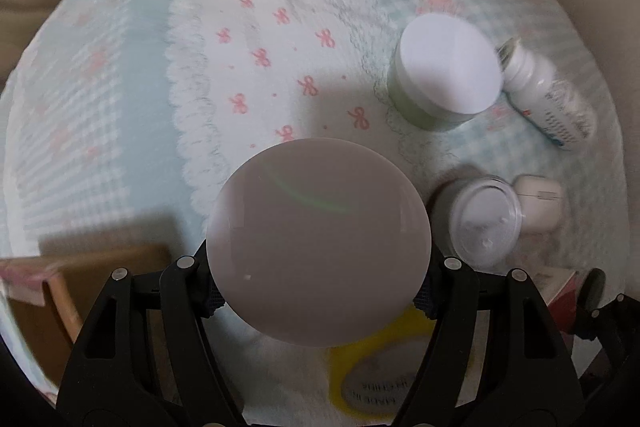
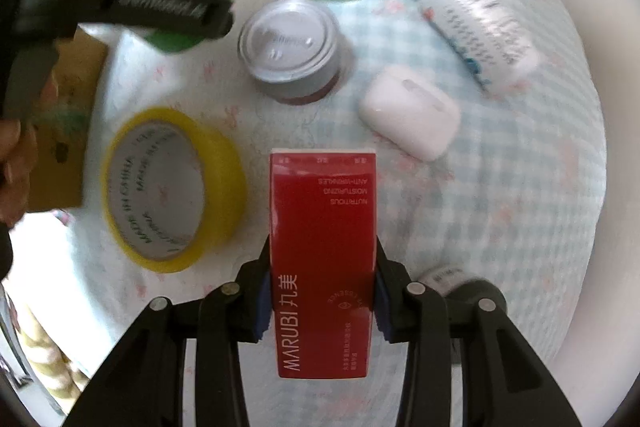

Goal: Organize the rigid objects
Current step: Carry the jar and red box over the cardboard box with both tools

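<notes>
My left gripper (image 1: 319,289) is shut on a round jar with a flat white lid (image 1: 318,243), held above the bed cover. In the right wrist view the same jar shows green with a white lid (image 2: 182,7) under the left gripper's arm (image 2: 120,5). My right gripper (image 2: 323,311) is shut on a red MARUBI box (image 2: 323,259), held flat over the cover. A yellow tape roll (image 2: 172,187) lies left of the box; it also shows below the held jar in the left wrist view (image 1: 376,375).
On the checked bed cover (image 1: 280,27) lie a pale green jar with a white lid (image 1: 444,71), a white bottle on its side (image 1: 548,95), a clear-lidded jar (image 1: 484,223) and a white earbud case (image 1: 540,201). A cardboard box (image 1: 92,291) sits at lower left.
</notes>
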{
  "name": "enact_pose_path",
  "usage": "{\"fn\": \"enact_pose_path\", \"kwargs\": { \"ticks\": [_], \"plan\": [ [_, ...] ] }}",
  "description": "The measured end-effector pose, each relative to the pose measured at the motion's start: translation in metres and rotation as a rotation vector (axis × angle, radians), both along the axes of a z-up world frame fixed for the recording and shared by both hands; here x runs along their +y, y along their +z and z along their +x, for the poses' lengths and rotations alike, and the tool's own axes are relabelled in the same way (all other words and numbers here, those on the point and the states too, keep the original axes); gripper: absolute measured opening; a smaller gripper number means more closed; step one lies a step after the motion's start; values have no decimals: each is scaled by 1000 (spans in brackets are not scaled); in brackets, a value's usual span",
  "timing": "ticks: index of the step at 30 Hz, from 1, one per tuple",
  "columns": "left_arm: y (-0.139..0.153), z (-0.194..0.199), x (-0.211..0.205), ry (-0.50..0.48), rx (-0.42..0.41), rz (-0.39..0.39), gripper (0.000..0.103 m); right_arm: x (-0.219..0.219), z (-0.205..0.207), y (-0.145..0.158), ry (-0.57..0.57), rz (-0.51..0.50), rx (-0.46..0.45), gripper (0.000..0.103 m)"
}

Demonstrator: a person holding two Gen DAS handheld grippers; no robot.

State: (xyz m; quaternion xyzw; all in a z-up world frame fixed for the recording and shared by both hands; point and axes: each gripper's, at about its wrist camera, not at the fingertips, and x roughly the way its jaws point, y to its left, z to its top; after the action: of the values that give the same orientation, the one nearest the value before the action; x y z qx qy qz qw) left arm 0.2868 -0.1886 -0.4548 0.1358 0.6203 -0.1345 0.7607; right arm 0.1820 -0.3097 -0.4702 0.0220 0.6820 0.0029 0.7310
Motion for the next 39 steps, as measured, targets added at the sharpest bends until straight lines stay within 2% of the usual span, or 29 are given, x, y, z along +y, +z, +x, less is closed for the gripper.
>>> {"fn": "enact_pose_path", "kwargs": {
  "ticks": [7,9,16,22,27,31,39],
  "plan": [
    [79,-26,24,65,-88,-55,68,-18,-16,57,-37,0,-106,37],
    [104,-33,33,79,-122,-73,68,-17,-30,90,-41,-4,-144,37],
    [199,-70,93,141,-233,-121,68,32,-70,174,-30,-16,-266,37],
    [251,-93,158,178,-282,-153,68,68,-75,237,-20,-17,-351,37],
    [270,-105,220,199,-301,-174,68,114,-76,271,-4,-17,-396,37],
    [269,-106,270,184,-285,-175,68,156,-72,289,-36,6,-418,37],
    [243,-94,354,131,-235,-150,68,242,-36,281,-128,79,-400,37]
  ]
}}
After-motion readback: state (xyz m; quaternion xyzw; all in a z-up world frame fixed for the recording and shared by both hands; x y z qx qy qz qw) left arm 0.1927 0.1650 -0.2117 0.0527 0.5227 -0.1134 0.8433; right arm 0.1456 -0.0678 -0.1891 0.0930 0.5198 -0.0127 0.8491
